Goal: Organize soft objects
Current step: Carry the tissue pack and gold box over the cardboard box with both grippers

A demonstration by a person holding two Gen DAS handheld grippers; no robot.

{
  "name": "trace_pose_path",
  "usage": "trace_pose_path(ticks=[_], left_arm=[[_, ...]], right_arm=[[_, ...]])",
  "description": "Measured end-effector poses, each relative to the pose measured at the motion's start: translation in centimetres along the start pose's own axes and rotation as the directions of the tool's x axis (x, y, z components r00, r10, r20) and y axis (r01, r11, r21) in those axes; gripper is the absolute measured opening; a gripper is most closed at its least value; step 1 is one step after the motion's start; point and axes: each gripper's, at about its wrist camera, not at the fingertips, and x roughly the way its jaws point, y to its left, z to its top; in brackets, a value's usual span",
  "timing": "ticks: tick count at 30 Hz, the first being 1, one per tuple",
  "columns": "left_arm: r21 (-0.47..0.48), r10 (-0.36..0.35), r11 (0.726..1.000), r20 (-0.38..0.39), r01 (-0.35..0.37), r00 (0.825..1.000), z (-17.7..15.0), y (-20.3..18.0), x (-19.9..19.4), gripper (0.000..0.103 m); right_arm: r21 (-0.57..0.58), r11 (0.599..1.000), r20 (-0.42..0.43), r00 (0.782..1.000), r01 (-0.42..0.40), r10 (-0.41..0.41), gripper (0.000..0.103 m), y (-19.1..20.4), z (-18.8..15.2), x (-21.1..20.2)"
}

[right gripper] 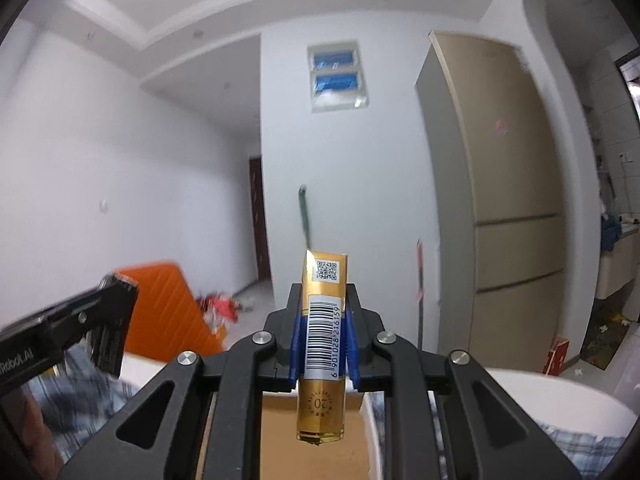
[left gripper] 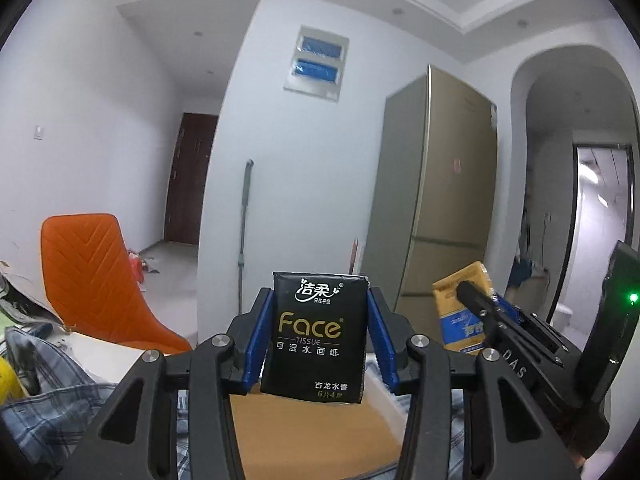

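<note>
The gold refrigerator (left gripper: 440, 184) stands tall at the right in both views, beside an arched doorway (left gripper: 576, 184). Only the left wrist view shows the orange chair (left gripper: 92, 276) sharply, with its chevron stitching; in the right wrist view it is a blurred orange shape. On the white wall, 2 blue panels (right gripper: 335, 70) sit in a recessed frame, and a mop handle (left gripper: 244, 224) leans below them.

A brown cardboard surface (left gripper: 304, 436) lies under both grippers, with plaid fabric (left gripper: 44, 380) at its sides.

The left gripper (left gripper: 318, 332) is clamped on the black tissue pack (left gripper: 318, 332), held upright between the blue pads (left gripper: 258, 340), its "Face" print facing the camera. The right wrist view shows this pack only edge-on and blurred at the left.

The right gripper (right gripper: 322, 340) is closed on the gold pack (right gripper: 322, 344), held upright and raised above the cardboard. Its own camera shows the narrow side, with barcode, QR code and an inverted "20". The left wrist view shows what that hides: the pack's broad yellow and blue face (left gripper: 464, 312), tilted, with 1 black finger (left gripper: 480, 304) across it.
</note>
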Motion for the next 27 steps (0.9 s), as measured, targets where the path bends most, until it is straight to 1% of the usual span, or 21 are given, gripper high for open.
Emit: trace_pose_path(ticks=[2, 5, 8, 11, 13, 16, 17, 18, 20, 22, 23, 24, 26, 27], left_arm=[[0.005, 0.008, 1.0, -0.009, -0.008, 1.0, -1.1, 0.7, 1.0, 0.048], [-0.015, 0.022, 1.0, -0.036, -0.023, 0.999, -2.8, 2.0, 2.7, 0.048], [-0.001, 0.061, 0.998, -0.055, -0.061, 0.997, -3.8, 2.6, 3.9, 0.048], [0.028, 0.073, 0.997, -0.075, -0.071, 0.994, -4.8, 2.6, 4.9, 0.048], [0.032, 0.069, 0.997, -0.084, -0.067, 0.994, -5.0, 2.5, 5.4, 0.048], [0.029, 0.076, 0.997, -0.108, -0.074, 0.991, -5.6, 2.6, 5.9, 0.048], [0.029, 0.076, 0.997, -0.117, -0.073, 0.99, -5.7, 2.7, 6.0, 0.048], [0.029, 0.075, 0.997, -0.144, -0.071, 0.987, -6.1, 2.8, 6.6, 0.048], [0.036, 0.088, 0.996, -0.208, -0.082, 0.974, -6.6, 2.8, 7.8, 0.048], [0.045, 0.11, 0.994, -0.289, -0.102, 0.951, -7.2, 2.8, 9.3, 0.048], [0.045, 0.117, 0.993, -0.325, -0.109, 0.938, -7.5, 2.8, 10.1, 0.048], [0.037, 0.11, 0.994, -0.375, -0.103, 0.921, -8.0, 3.0, 10.9, 0.048], [0.024, 0.106, 0.994, -0.43, -0.106, 0.897, -8.6, 3.3, 11.9, 0.048], [0.017, 0.103, 0.994, -0.451, -0.107, 0.886, -8.9, 3.4, 12.2, 0.048]], right_arm=[[-0.019, 1.0, -0.035, 0.999, -0.005, 0.004, 0.017, 0.3, -1.4, 0.8], [-0.046, 0.999, -0.059, 0.998, -0.021, 0.018, 0.017, 0.5, -2.7, 1.4], [-0.049, 0.998, -0.084, 0.996, -0.031, 0.027, 0.017, 0.4, -3.4, 1.9], [-0.059, 0.998, -0.109, 0.994, -0.036, 0.029, 0.017, 0.3, -3.9, 2.7], [-0.059, 0.997, -0.126, 0.991, -0.043, 0.036, 0.017, 0.3, -4.1, 2.9], [-0.048, 0.997, -0.188, 0.981, -0.054, 0.044, 0.017, 0.2, -4.7, 4.0], [-0.052, 0.997, -0.218, 0.975, -0.049, 0.037, 0.017, 0.1, -5.1, 4.6], [-0.062, 0.997, -0.257, 0.966, -0.046, 0.029, 0.017, 0.2, -5.6, 5.2], [-0.076, 0.996, -0.324, 0.946, -0.051, 0.024, 0.017, 0.4, -6.6, 6.2], [-0.089, 0.995, -0.401, 0.916, -0.046, 0.007, 0.017, 0.5, -7.5, 7.3], [-0.076, 0.996, -0.432, 0.902, -0.052, 0.014, 0.017, 0.4, -7.9, 7.7], [-0.061, 0.997, -0.451, 0.892, -0.054, 0.02, 0.017, 0.3, -8.0, 8.1], [-0.036, 0.997, -0.49, 0.871, -0.063, 0.037, 0.017, -0.1, -8.3, 8.6], [-0.032, 0.998, -0.501, 0.864, -0.062, 0.038, 0.017, -0.3, -8.5, 8.6]])
